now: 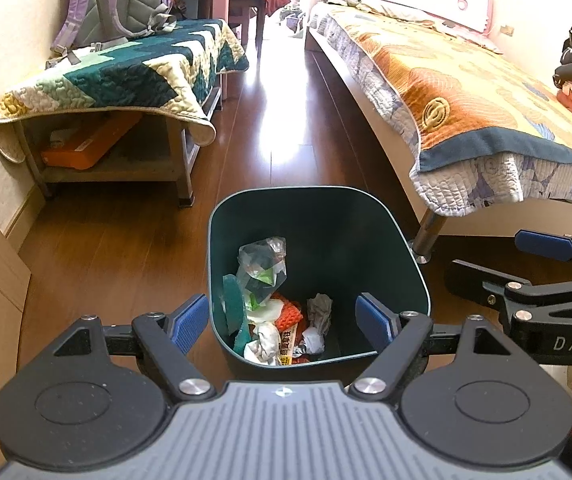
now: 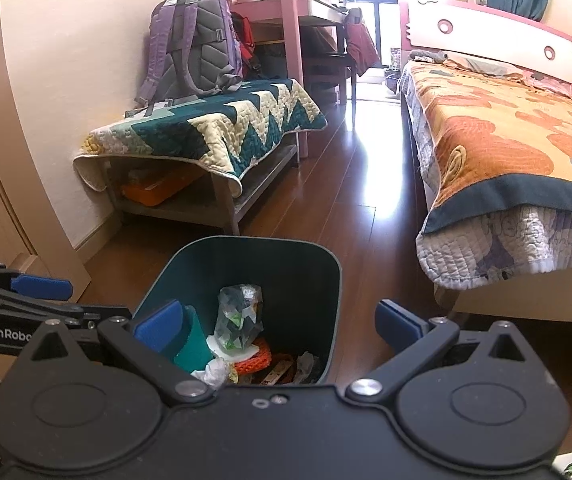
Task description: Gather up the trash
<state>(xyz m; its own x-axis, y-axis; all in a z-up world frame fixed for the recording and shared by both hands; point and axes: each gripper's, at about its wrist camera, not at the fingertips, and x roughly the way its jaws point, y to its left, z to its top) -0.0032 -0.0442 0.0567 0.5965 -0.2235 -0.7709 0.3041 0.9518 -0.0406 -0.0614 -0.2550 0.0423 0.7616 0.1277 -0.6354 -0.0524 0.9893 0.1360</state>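
A bedroom with a shiny brown wood floor [image 1: 286, 120]: a dark green trash bin [image 1: 366, 216] stands on it near the corner of the bed [image 1: 466, 92] (a clear bag [image 1: 262, 264] and crumpled paper [image 1: 320, 310] lie inside). The left gripper [image 1: 286, 322] and right gripper [image 2: 282, 328] hang above the bin, both spread apart and holding nothing.

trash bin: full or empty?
Partly filled. The bin stands upright with no lid, and crumpled paper, a clear plastic bag and wrappers cover its bottom, well below the rim.
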